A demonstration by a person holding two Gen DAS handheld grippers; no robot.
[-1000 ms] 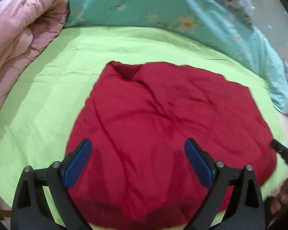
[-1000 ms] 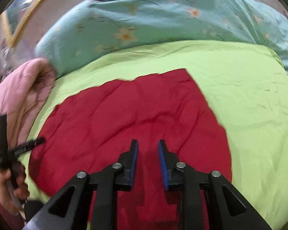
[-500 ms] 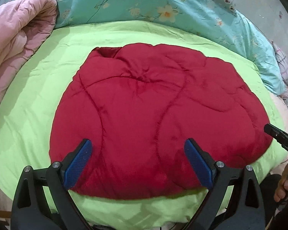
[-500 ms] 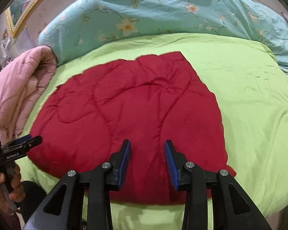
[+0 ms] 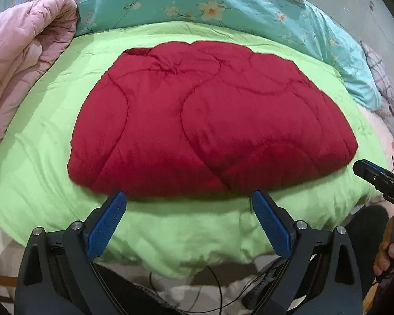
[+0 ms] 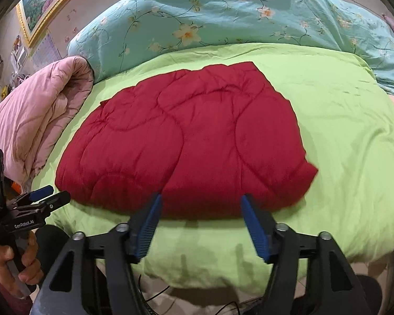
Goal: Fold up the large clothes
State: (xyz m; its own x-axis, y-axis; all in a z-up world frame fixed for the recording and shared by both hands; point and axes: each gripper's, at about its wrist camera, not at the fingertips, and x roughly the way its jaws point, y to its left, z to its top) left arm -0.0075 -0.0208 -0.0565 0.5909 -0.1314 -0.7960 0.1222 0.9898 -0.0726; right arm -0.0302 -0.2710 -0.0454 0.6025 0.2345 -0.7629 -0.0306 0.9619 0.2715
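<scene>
On the green sheet (image 5: pixel 52 136) the folded red quilt (image 5: pixel 210 120) lies flat, so my left gripper (image 5: pixel 187 219) and right gripper (image 6: pixel 199 223) hang released (right jaws just widened, nothing between).

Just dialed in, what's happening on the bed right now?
A person holds a claw in each hand above the near edge of a folded red quilt lying on the green sheet. The left claw is open and empty. The right claw has just been opening, with nothing between its jaws.
</scene>
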